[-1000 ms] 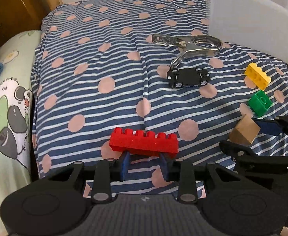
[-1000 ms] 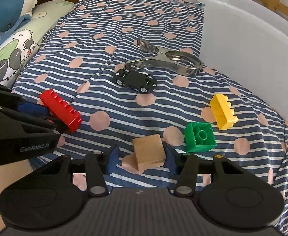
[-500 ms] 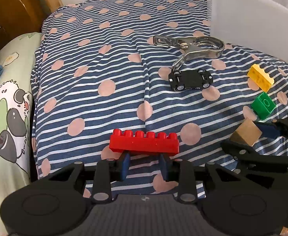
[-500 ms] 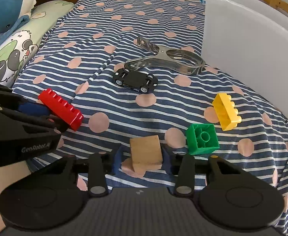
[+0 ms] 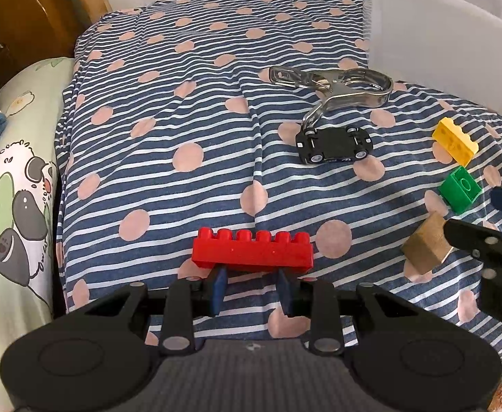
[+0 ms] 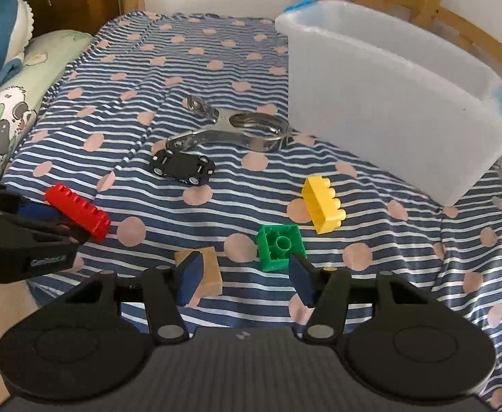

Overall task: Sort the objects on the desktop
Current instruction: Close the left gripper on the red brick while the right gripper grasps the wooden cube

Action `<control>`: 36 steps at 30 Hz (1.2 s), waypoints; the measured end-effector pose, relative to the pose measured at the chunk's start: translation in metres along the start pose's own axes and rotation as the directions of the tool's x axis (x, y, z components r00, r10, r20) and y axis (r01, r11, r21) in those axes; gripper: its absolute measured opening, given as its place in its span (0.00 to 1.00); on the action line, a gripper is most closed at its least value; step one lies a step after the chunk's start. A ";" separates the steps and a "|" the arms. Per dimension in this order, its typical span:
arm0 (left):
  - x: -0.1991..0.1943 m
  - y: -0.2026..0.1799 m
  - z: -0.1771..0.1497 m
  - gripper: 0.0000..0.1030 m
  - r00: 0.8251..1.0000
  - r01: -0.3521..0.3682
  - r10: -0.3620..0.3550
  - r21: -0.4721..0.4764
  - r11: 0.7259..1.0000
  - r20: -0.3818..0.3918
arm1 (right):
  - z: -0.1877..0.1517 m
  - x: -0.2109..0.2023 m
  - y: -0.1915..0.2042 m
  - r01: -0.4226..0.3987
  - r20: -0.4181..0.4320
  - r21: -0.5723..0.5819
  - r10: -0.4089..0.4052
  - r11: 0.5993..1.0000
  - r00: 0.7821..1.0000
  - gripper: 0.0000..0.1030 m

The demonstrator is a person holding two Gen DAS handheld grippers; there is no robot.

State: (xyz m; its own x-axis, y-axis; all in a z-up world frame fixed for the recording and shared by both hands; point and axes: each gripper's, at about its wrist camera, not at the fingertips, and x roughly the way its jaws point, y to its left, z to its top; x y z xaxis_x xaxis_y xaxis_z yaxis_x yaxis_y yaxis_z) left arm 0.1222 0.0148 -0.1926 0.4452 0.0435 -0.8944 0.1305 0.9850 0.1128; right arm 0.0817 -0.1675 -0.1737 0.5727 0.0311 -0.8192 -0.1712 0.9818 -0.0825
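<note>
**Red brick clamped on the left, right fingers spread over the wooden block**

Far left, a panda-print pillow (image 5: 14,213) lies along the edge of the bed, whose striped, pink-dotted sheet (image 5: 168,110) carries everything else. Now the left hand-held gripper (image 5: 251,290): its blue pads are closed on the underside of the long red brick (image 5: 252,252), which sits crosswise between the fingers, studs up. From the right wrist view that same brick (image 6: 77,211) sticks out of the left tool, above the sheet's near edge.

Moving across to the middle, a black toy car (image 5: 333,145) lies on its roof, wheels up, and a shiny metal clamp (image 5: 336,86) lies just behind it, one handle touching or nearly touching the car.

Further right, the wooden block (image 6: 204,274) rests on the sheet, tilted, with the right hand-held gripper (image 6: 244,279) standing with its fingers wide apart; the left pad is in front of the block, not squeezing it. The green brick (image 6: 278,247) lies upside down, hollow side up, just ahead of the right fingertip. Beyond it, the yellow brick (image 6: 321,204) lies on its side, studs pointing right.

Far right, a translucent white bin (image 6: 388,110) with blue handles stands on the bed against the wooden bed frame (image 6: 456,24).
</note>
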 end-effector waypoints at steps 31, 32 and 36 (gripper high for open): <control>0.003 -0.002 0.001 0.34 1.000 0.016 -0.016 -0.008 1.000 -0.017 | -0.007 0.019 0.016 -0.106 -0.058 -0.016 0.105 0.994 0.993 0.50; 0.003 -0.002 0.001 0.34 1.000 0.017 -0.017 -0.008 1.000 -0.017 | -0.008 0.020 0.016 -0.105 -0.060 -0.018 0.104 0.994 0.993 0.48; 0.004 -0.003 0.002 0.34 1.000 0.020 -0.020 -0.007 1.000 -0.015 | -0.010 0.023 0.016 -0.105 -0.064 -0.018 0.103 0.994 0.993 0.39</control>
State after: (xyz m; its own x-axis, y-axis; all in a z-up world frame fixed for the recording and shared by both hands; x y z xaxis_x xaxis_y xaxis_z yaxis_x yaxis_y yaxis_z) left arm 0.1257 0.0119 -0.1951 0.4292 0.0266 -0.9028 0.1333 0.9867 0.0925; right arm 0.0840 -0.1529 -0.1992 0.4993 0.1203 -0.8580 -0.2449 0.9695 -0.0066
